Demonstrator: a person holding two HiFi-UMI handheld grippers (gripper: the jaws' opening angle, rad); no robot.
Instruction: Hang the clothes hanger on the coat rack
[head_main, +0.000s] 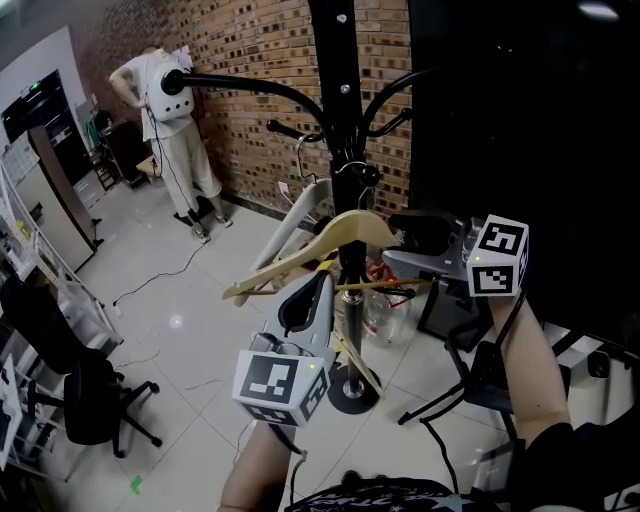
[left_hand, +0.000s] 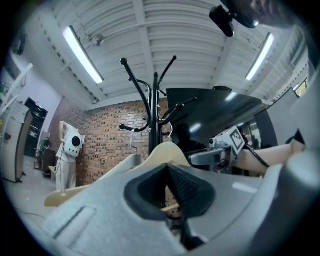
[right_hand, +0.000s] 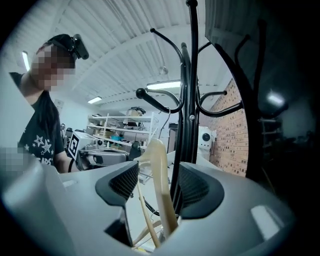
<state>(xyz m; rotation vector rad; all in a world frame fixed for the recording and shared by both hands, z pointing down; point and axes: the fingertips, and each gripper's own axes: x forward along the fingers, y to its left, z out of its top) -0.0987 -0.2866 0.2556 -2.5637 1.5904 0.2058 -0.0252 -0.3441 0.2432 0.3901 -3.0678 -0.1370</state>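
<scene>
The left hand-held gripper is pinched narrow on the thin bottom bar of the wooden hanger, which is right against the pole of the coat rack. The right hand-held gripper stands wide, the hanger between its jaws but not squeezed. The hanger looks light, stiff and smooth, so it may swing; I would hold its thick middle by the hook.

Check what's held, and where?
Left gripper holds the hanger, apparently by its lower bar. Right gripper is open around its arm, not gripping.
</scene>
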